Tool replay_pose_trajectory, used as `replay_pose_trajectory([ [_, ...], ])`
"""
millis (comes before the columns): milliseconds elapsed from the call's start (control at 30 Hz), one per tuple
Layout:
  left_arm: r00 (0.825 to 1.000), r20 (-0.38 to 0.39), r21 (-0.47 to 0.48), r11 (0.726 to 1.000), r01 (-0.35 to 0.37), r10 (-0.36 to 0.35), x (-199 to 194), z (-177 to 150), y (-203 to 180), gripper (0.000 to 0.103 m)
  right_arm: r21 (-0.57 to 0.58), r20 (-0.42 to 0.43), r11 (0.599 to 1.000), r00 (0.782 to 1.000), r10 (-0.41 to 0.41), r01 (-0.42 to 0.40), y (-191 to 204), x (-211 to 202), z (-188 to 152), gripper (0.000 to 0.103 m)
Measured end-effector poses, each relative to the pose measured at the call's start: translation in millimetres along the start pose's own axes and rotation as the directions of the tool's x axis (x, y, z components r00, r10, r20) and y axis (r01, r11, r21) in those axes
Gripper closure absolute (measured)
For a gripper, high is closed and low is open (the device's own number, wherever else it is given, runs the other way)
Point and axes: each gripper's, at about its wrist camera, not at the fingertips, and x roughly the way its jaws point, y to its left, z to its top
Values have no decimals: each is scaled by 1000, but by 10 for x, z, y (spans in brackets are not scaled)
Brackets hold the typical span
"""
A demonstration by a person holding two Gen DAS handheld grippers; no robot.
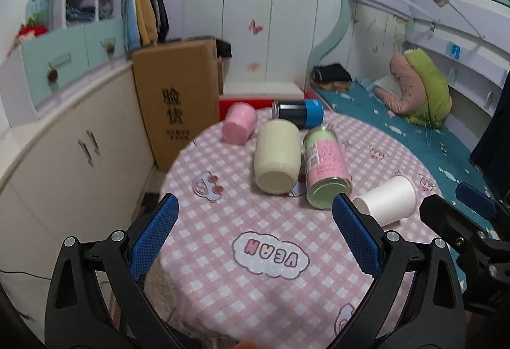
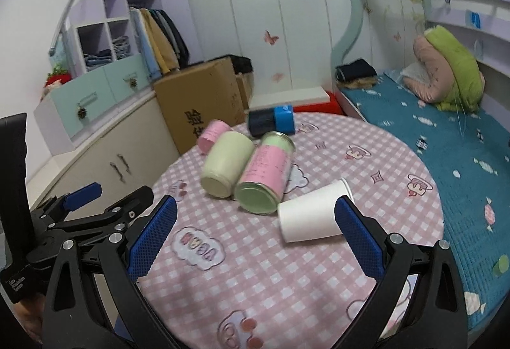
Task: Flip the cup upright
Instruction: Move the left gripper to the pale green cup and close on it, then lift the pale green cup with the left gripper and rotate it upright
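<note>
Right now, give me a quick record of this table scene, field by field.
surface: round table with pink checked cloth
target: white paper cup, on its side, rim pointing away
beside it: green and pink can, cream jar, both lying down
farther back: pink cup, dark and blue can, lying down
left gripper: open, empty
right gripper: open, empty, close to the paper cup

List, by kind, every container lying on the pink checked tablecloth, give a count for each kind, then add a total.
White paper cup on its side: 1
Pink-and-green labelled metal can: 1
Cream cylindrical jar: 1
Pink cylindrical jar: 1
Dark can with a blue band: 1
Total: 5, all lying down on the round table
</note>
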Motion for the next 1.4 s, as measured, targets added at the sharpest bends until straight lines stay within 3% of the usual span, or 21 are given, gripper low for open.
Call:
replay_pose_trajectory([
  [333,994,-108,-9,1000,15,-16,945,242,-5,6,67,-52,994,995,-85,89,-353,771,222,7],
  [533,984,-175,-17,1000,25,-28,1480,349,-15,6,96,-82,992,994,-72,80,-491,1109,279,7],
  [733,976,-211,-21,998,51,-55,1764,404,-40,6,109,-102,992,993,-59,70,-546,1285,281,7],
  [933,968,-230,-54,994,90,-100,1916,375,-49,8,117,-105,991,993,-51,63,-543,1320,281,7],
  [1000,962,-230,-64,989,133,-144,1911,382,-64,26,118,-106,991,993,-54,66,-551,1310,282,7],
  [1033,959,-235,-73,987,146,-159,1897,389,-68,27,119,-106,990,993,-56,69,-555,1302,283,7],
  [1400,963,-245,-66,993,98,-111,1550,233,59,27,111,-96,991,993,-66,77,-491,1036,215,7],
])
